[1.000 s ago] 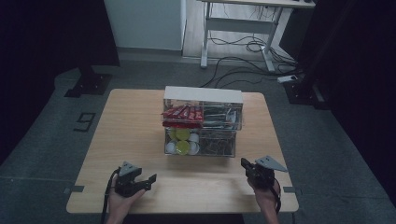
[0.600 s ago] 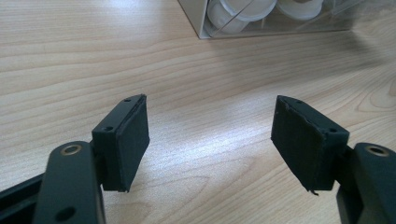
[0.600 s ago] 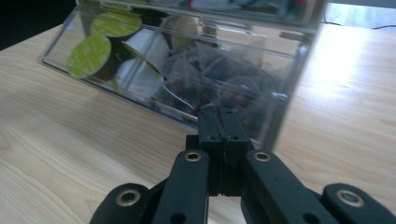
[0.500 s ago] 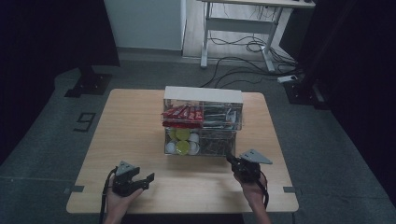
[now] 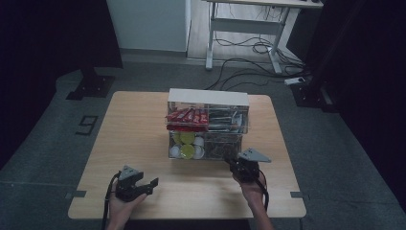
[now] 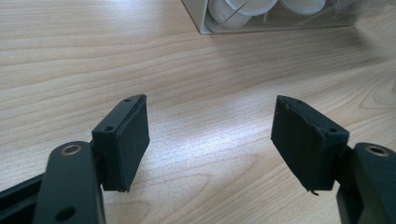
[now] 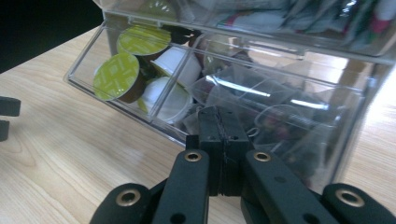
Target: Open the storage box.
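Clear plastic organizer (image 7: pixel 261 93), foil-topped capsules (image 7: pixel 116 77), matte black right claw (image 7: pixel 220 135) closed

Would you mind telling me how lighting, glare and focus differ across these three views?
High view: dim, dark surroundings, the table evenly lit. Left gripper view: sharp wood grain, soft shadows under the open left gripper. Right gripper view: bright glare streaks on the clear organizer, its top contents blurred, the shut right gripper dark.

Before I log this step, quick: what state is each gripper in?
Left gripper: open, nothing between its jaws.
Right gripper: shut, jaws pressed together with nothing held, right in front of the clear organizer box.
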A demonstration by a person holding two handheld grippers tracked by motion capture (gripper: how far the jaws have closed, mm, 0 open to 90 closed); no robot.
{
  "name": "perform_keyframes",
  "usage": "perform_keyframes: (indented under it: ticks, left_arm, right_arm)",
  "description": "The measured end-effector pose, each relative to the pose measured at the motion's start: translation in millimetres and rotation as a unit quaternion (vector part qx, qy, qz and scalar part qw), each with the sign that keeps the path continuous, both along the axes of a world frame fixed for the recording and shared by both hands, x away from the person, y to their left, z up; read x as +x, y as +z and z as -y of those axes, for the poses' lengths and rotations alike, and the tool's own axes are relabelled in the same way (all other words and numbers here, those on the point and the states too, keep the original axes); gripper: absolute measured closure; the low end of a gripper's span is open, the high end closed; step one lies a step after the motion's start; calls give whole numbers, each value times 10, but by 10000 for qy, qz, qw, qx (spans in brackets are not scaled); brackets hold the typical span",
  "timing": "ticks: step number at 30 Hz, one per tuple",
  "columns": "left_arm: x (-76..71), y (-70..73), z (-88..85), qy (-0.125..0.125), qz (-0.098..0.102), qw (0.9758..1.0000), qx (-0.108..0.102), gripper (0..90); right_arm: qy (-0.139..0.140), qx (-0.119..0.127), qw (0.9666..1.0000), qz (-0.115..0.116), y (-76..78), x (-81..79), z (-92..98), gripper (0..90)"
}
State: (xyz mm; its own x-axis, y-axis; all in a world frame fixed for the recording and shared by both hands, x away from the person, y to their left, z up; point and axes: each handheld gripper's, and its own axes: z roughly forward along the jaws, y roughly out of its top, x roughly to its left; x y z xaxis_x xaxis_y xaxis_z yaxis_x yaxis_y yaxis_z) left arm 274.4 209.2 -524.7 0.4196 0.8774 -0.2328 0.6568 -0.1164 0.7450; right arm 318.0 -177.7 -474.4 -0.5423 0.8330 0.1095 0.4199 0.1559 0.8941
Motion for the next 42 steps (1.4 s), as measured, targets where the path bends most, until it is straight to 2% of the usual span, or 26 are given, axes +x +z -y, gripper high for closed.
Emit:
perform_keyframes:
  ticks: [5, 10, 16, 33, 42]
  left_arm:
    - [-9, 10, 15, -16, 14, 10000, 19, 280]
    - [-15, 19, 24, -30, 41, 10000, 30, 280]
    - [-19, 15, 48, -69, 34, 10000, 34, 280]
    - [-8, -14, 71, -73, -25, 9999, 111, 280]
    - [-13, -6, 69, -68, -11, 9999, 113, 280]
  right_arm:
    - [104, 15, 9999, 6, -17, 27, -55, 888]
    - [206, 12, 9997, -132, -115, 35, -116, 888]
    - [289, 63, 9994, -205, -151, 1, -153, 888]
    - [455, -84, 9975, -526, -351, 31, -268, 888]
    - [248, -31, 9977, -629, -405, 96, -164, 888]
